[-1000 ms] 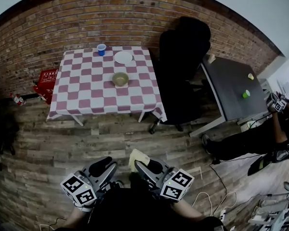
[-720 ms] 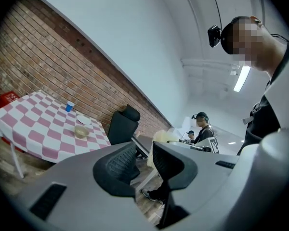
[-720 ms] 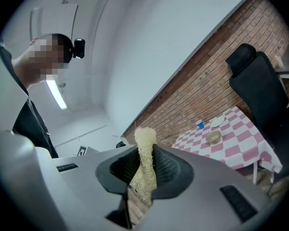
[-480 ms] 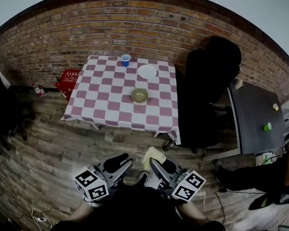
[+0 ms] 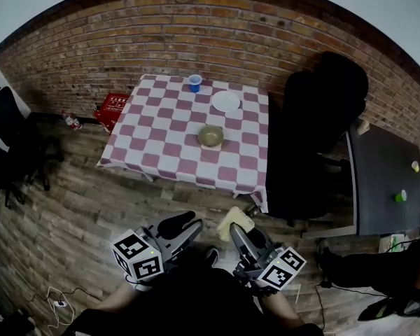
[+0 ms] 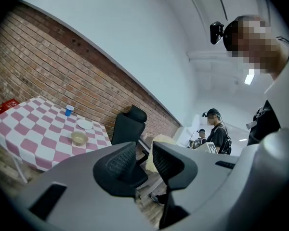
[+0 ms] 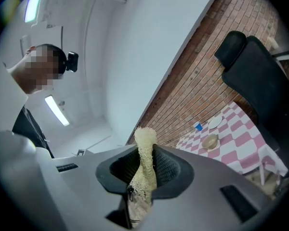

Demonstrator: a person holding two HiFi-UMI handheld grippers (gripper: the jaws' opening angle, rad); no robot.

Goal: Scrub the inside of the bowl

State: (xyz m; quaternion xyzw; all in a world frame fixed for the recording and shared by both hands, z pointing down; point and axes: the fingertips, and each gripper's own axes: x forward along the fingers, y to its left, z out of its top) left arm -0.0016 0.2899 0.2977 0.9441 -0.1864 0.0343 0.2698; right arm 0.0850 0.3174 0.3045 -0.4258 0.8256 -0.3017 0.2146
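A tan bowl (image 5: 211,136) stands near the middle of the table with the pink-and-white checked cloth (image 5: 161,149), far ahead of me across the wooden floor. It also shows small in both gripper views (image 6: 79,138) (image 7: 210,141). My right gripper (image 5: 236,231) is shut on a pale yellow loofah sponge (image 5: 234,221), which sticks up between the jaws (image 7: 145,158). My left gripper (image 5: 187,225) is open and holds nothing; its jaws (image 6: 144,159) stand slightly apart. Both grippers are held close to my body, well short of the table.
A white plate (image 5: 225,101) and a blue cup (image 5: 194,82) sit behind the bowl. A black office chair (image 5: 315,128) stands right of the table, with a grey desk (image 5: 385,180) beyond it. A red crate (image 5: 112,107) lies by the brick wall. Two people (image 6: 216,131) stand further back.
The head view has swung and come closer: the table now sits more to the right and a little larger. Both grippers keep their poses, and the sponge stays clamped.
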